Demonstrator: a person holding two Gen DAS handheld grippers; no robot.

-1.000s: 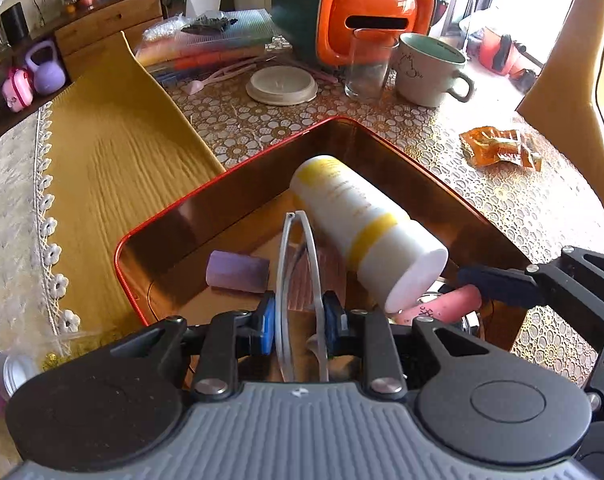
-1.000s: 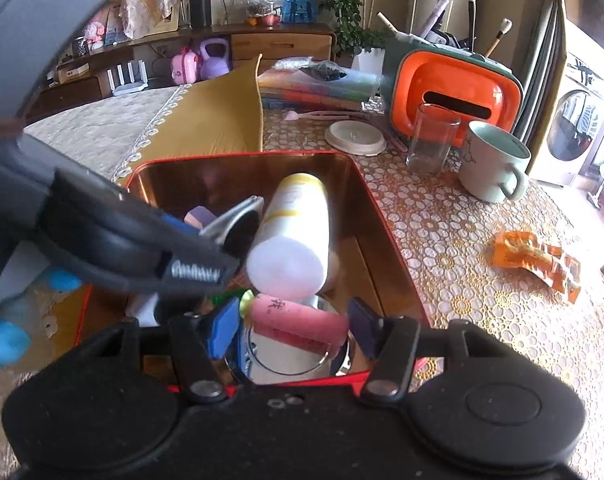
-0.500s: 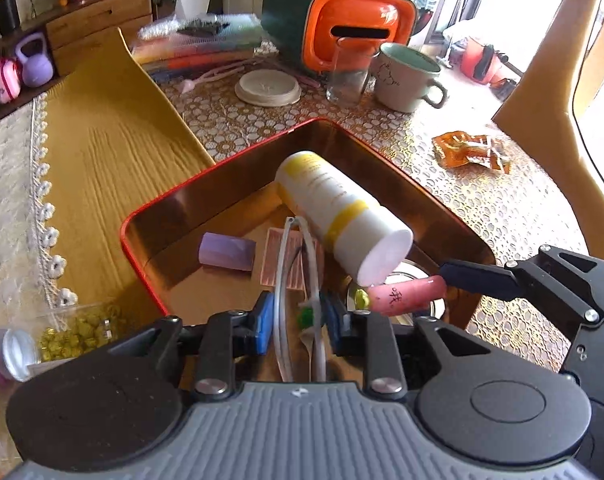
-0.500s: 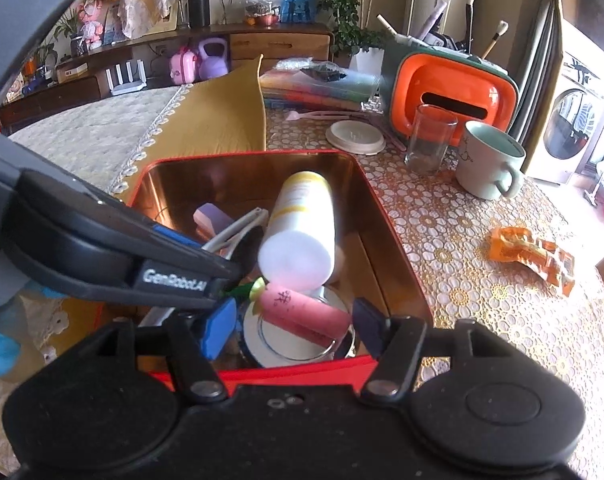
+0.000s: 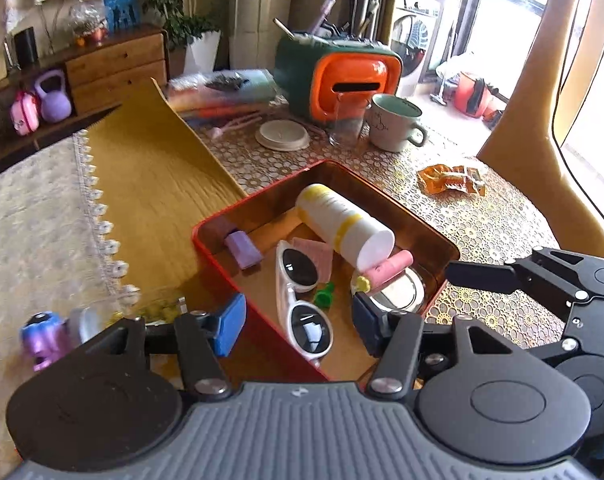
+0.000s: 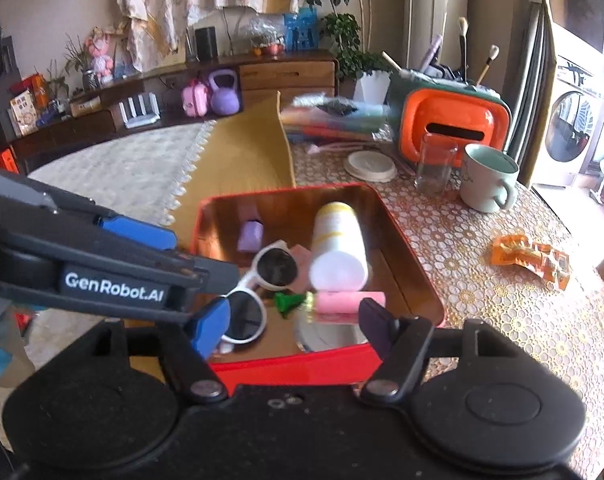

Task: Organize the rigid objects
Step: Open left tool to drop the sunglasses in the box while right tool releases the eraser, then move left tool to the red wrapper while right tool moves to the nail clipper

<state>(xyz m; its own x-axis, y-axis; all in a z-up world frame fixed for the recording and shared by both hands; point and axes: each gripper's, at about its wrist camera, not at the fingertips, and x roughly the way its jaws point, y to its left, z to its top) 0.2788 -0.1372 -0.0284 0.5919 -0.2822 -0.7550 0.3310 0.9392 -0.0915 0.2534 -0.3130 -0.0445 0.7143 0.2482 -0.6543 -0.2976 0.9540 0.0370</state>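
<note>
A red tin box (image 5: 206, 236) (image 6: 290, 368) stands on the table. In it lie white sunglasses (image 5: 302, 304) (image 6: 262, 280), a white and yellow bottle (image 5: 342, 224) (image 6: 338, 240), a pink tube (image 5: 390, 268) (image 6: 346, 302), a purple block (image 5: 244, 249) (image 6: 251, 236), a green cap (image 5: 324, 296) (image 6: 288, 301) and a round mirror (image 5: 402, 292). My left gripper (image 5: 298, 320) is open and empty above the box's near edge. My right gripper (image 6: 294, 324) is open and empty, raised above the box's near right side.
An orange and green holder (image 5: 342, 76), a glass (image 5: 344, 120), a mug (image 5: 394, 122), a round lid (image 5: 282, 136) and an orange wrapper (image 5: 450, 178) lie beyond the box. A yellow chair back (image 5: 154, 184) stands left. A small jar and purple toy (image 5: 46, 340) lie near left.
My left gripper opened and let go of the white sunglasses, which now lie in the box. Both grippers have drawn up and back from the box.
</note>
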